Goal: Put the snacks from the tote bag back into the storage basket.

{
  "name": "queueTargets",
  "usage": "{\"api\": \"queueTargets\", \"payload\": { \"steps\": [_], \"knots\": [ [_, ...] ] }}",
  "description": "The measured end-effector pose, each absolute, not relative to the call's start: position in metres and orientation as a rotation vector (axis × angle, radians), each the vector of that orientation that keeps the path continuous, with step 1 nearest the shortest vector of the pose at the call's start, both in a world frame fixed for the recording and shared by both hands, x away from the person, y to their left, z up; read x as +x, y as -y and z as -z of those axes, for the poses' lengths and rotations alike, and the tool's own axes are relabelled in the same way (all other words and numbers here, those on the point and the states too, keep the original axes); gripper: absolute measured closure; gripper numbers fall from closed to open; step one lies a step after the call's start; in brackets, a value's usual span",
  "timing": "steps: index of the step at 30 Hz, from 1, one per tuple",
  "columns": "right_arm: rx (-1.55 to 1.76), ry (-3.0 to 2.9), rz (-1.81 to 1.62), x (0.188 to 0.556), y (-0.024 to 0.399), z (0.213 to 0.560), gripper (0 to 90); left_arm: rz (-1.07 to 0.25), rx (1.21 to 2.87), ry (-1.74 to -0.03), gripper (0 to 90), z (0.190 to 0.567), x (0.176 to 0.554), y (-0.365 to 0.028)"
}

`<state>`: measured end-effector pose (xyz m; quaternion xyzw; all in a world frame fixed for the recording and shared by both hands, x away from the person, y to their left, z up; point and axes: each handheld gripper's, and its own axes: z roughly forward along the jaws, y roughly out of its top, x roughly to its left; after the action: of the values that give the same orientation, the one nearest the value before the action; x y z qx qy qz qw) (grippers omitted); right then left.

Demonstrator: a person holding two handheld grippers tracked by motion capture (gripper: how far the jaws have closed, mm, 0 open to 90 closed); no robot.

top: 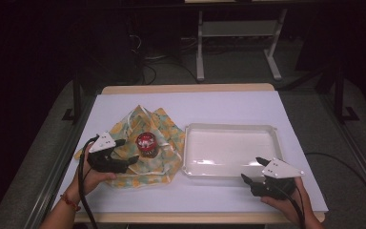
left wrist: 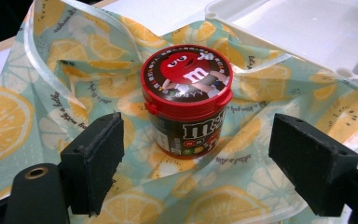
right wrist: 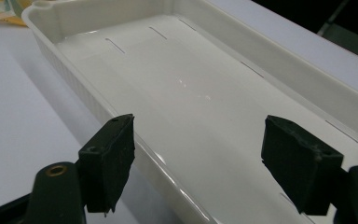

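A small round candy tub (top: 146, 143) (left wrist: 186, 100) with a red lid stands upright on a lemon-print cloth bag (top: 143, 138) (left wrist: 51, 102) left of the table's middle. My left gripper (top: 127, 151) (left wrist: 193, 170) is open just short of the tub, one jaw on each side of it, not touching. A white tray (top: 228, 169) (right wrist: 242, 60) lies to the right with nothing in it. Over the tray's near right corner my right gripper (top: 253, 169) (right wrist: 200, 163) hovers open, holding nothing.
The table (top: 200, 102) has a white top with a wooden rim. The tray's left rim (left wrist: 279, 51) touches the edge of the cloth bag. A table frame (top: 238, 38) and cables lie on the floor beyond the far edge.
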<state>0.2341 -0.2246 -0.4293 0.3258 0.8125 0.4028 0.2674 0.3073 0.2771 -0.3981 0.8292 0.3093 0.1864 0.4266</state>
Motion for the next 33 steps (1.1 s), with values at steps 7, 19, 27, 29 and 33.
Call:
{"api": "queueTargets", "payload": {
  "steps": [7,19,27,29,33],
  "knots": [
    [0.881,-2.193,-1.084,0.234,0.224,0.43,25.0,-0.455,2.085,-0.767,17.9,0.398,0.309,-0.274],
    [0.882,-2.198,-1.079,0.234,0.224,0.431,25.0,-0.444,2.12,-0.759,17.9,0.396,0.32,-0.262],
    [0.88,-2.196,-1.081,0.234,0.224,0.43,25.0,-0.436,2.154,-0.769,17.8,0.392,0.328,-0.253],
    [0.881,-2.195,-1.083,0.234,0.225,0.43,25.0,-0.423,2.162,-0.769,17.6,0.392,0.331,-0.252],
    [0.88,-2.197,-1.081,0.234,0.225,0.431,25.0,-0.401,2.195,-0.773,17.5,0.395,0.335,-0.249]
  ]
}}
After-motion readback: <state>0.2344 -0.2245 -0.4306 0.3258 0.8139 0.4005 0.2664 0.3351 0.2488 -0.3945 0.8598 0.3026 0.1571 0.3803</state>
